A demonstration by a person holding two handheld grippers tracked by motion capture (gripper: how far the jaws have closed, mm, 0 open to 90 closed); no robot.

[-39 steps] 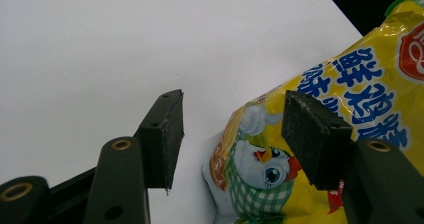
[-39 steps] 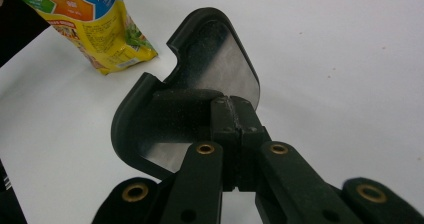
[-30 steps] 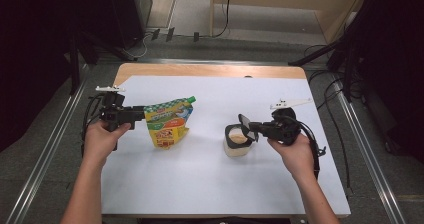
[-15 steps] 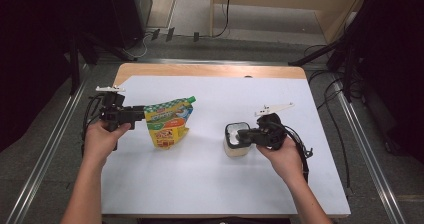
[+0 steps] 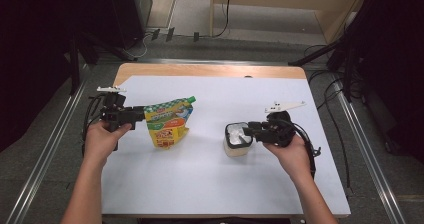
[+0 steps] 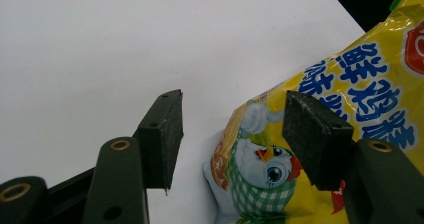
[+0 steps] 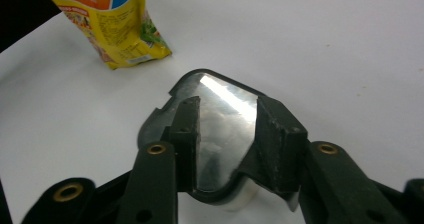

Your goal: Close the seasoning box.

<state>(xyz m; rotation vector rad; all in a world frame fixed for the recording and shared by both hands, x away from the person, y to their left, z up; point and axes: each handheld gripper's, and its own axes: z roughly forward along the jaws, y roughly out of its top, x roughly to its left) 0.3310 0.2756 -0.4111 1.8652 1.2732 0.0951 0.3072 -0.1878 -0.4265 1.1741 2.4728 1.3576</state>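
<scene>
A yellow and green snack pouch (image 5: pixel 167 124) lies on the white table (image 5: pixel 200 184) at the left. My left gripper (image 5: pixel 141 115) is at the pouch's left edge and stands open. In the left gripper view the pouch (image 6: pixel 360 84) runs under the right pad (image 6: pixel 312 136), clear of the left pad. A small clear tub with a shiny black-rimmed lid (image 5: pixel 237 140) stands right of centre. My right gripper (image 5: pixel 248 132) reaches over it from the right. Its jaws have just been opening, and the lid (image 7: pixel 222 119) shows between the parted pads, which do not squeeze it.
The table's wooden far edge (image 5: pixel 210 70) borders a grey floor with cables. Metal rails (image 5: pixel 45 169) run along both sides of the table. Bare white surface lies between the pouch and the tub and along the near edge.
The right hand has swung left and down over the tub. The dark lid that stood tilted up now lies flat on it. The right jaws have parted. The left hand and pouch kept still.
</scene>
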